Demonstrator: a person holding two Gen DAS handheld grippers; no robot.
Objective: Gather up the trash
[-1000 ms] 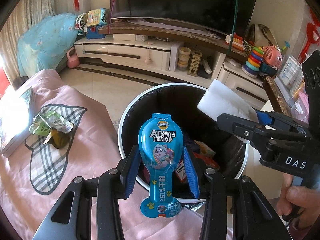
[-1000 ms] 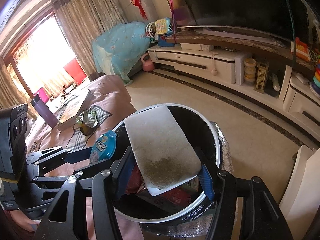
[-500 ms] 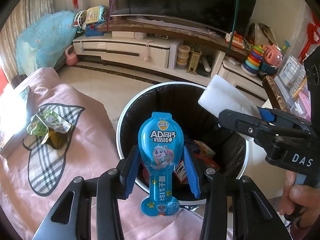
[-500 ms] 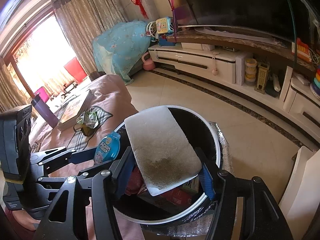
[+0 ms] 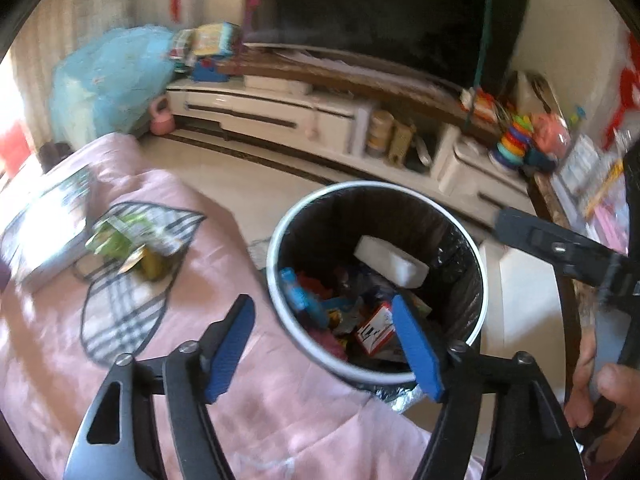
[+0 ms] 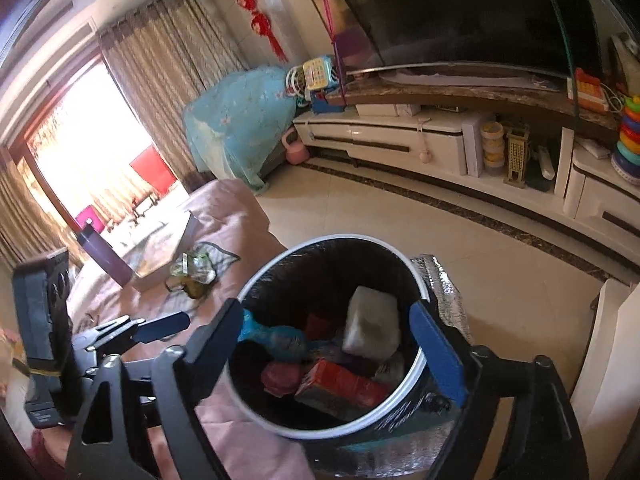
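Note:
The round trash bin (image 5: 276, 280) (image 6: 416, 280) with a black liner stands beside the pink bed. The white foam block (image 5: 390, 260) (image 6: 372, 322) and the blue snack wrapper (image 5: 298, 300) (image 6: 272, 334) lie inside it on other trash. My left gripper (image 5: 324, 344) is open and empty above the bin's near rim. My right gripper (image 6: 326, 346) is open and empty over the bin; one of its fingers (image 5: 560, 246) shows in the left wrist view. A green wrapper (image 5: 124, 236) (image 6: 192, 268) lies on the bed's plaid patch.
The pink bedcover (image 5: 120, 360) fills the left. A book (image 5: 44, 232) and a purple bottle (image 6: 104, 256) are on the bed. A TV cabinet (image 5: 320, 120) with toys runs along the back wall. Tiled floor (image 6: 500, 260) lies beyond the bin.
Both grippers opened. The blue wrapper dropped from my left gripper and the white foam block from my right gripper, and both now lie in the bin.

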